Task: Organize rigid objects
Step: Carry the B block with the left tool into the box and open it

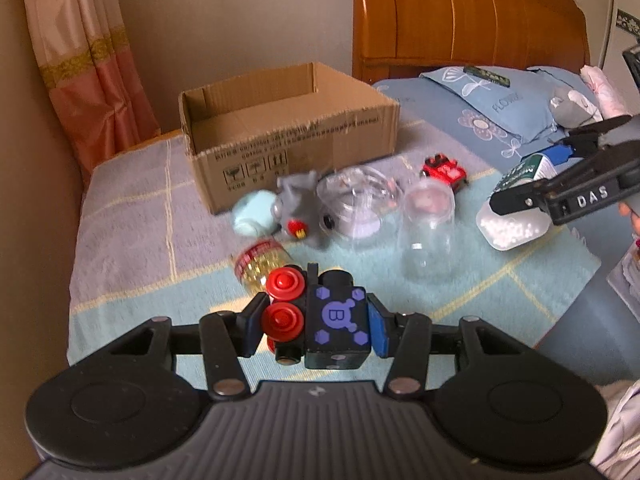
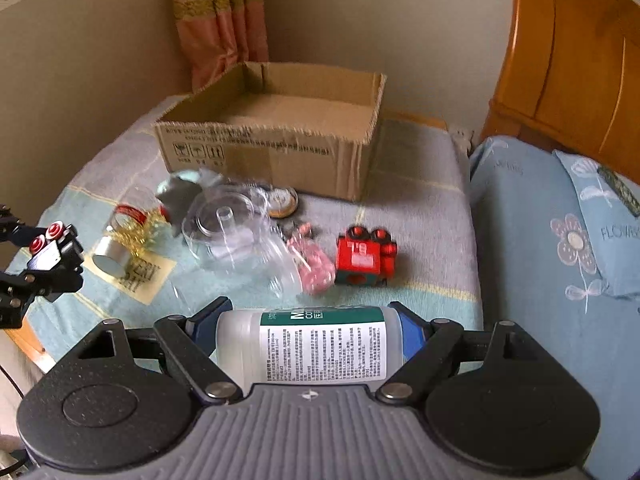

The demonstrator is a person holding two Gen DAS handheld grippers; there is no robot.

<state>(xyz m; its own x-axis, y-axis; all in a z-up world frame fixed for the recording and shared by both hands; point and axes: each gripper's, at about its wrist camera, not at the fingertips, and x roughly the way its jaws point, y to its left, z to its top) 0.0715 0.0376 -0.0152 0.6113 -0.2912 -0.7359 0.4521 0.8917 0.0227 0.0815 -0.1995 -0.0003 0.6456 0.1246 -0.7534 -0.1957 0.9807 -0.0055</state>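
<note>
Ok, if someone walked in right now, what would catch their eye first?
Probably the two things held up over the bed: a black toy train with red wheels clamped in the left tool, and a white bottle with a green label lying sideways in the right tool. Behind them an open cardboard box sits on the blanket, with a red toy train and clear plastic jars scattered in front.

The small print on the white jar's label (image 2: pixel 320 344) is way too tiny to read, and the jar's bottom end is hidden behind the right gripper's (image 2: pixel 310 316) body. The pink thing (image 2: pixel 316 268) under the clear plastic is blurry, maybe a hair clip.
</note>
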